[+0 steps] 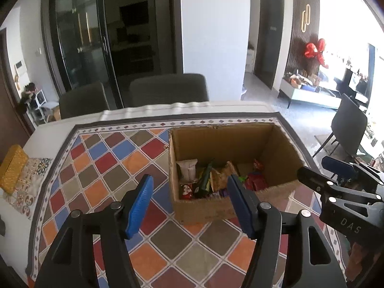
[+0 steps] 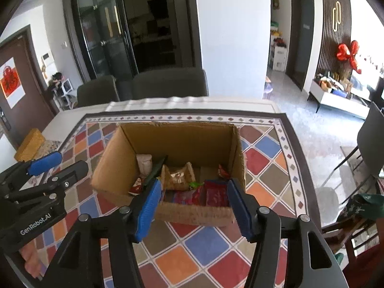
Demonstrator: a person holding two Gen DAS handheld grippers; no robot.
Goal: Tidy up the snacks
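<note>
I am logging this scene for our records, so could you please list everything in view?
cardboard box: one, brown, open, on the tablecloth mid-table
snack packets: several, red, white, green, tan, inside the box
tablecloth: one, multicoloured diamonds, covering the table
yellow box: one, at the table's left edge
chairs: two, dark grey, behind the table
red balloon: one, by the slatted wall, right
left claw: one, black with blue pads, open, empty
right claw: one, black with blue pads, open, empty, at the box's near edge
</note>
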